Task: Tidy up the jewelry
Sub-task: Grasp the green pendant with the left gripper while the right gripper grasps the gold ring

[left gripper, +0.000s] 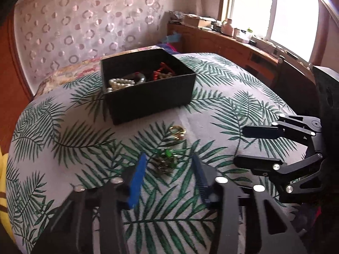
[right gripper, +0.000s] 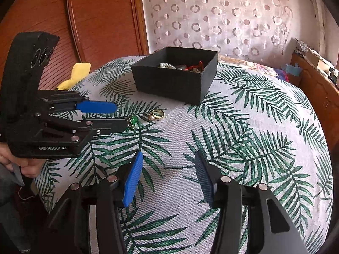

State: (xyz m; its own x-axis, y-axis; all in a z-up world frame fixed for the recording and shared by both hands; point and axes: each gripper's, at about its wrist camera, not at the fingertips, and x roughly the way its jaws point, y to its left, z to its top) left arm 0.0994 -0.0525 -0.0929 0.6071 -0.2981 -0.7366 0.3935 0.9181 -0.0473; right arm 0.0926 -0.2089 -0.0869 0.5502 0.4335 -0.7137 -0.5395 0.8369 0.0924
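Task partly done: open black cardboard box (left gripper: pixel 148 89) on leaf-print cloth (left gripper: pixel 211 97) already holds pearl strands (left gripper: pixel 120 84) and red beads. Two pieces left outside: gold ring with pearl (left gripper: pixel 178 131), green-stone trinket (left gripper: pixel 166 160). Left gripper (left gripper: pixel 167 167) jaws apart, straddling trinket. Right gripper (right gripper: pixel 167 173) apart, empty.

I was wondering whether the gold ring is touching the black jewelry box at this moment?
Apart. In the left wrist view, the gold ring lies on the leaf-print cloth, with a plain strip of cloth between it and the black box.
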